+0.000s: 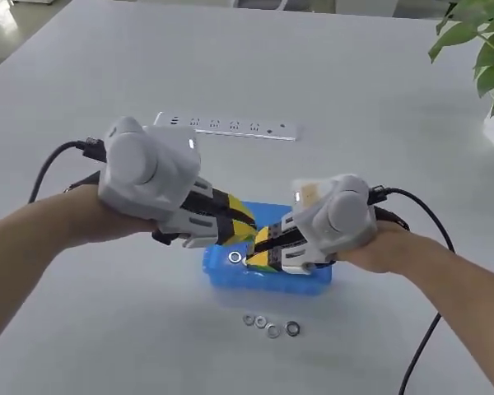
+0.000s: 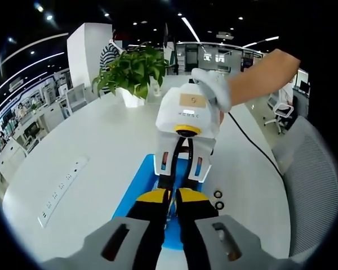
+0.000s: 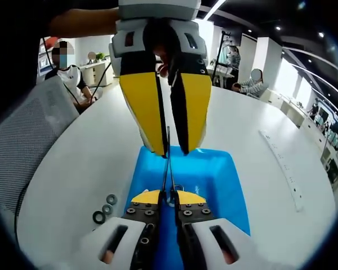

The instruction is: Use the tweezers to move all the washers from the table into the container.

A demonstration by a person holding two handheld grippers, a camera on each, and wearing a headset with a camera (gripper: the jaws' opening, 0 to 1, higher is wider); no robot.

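Found four washers nearest, in a short row on the bare counter, just in front of the blue container and apart from it. Judged them light, hard and slick, lying flat with little edge to catch; would take each across the ring, one tweezer tip through the hole and the other outside the rim, and lift gently against any springing out. Spotted one more washer inside the container, close under the jaws. Saw both grippers nose to nose above the container. Read the right gripper as clamped on the tweezers, thin steel running forward from its jaws over the blue floor. Made out the left gripper with jaws almost together and the tweezers' far end reaching between them; could not tell whether pinched there or merely passing through. Reckoned the tweezers springy and thin, apt to twist in a hard grip, best held on the flat mid-shank. Noted beyond them a white power strip, well apart, and plant leaves at the far right corner.
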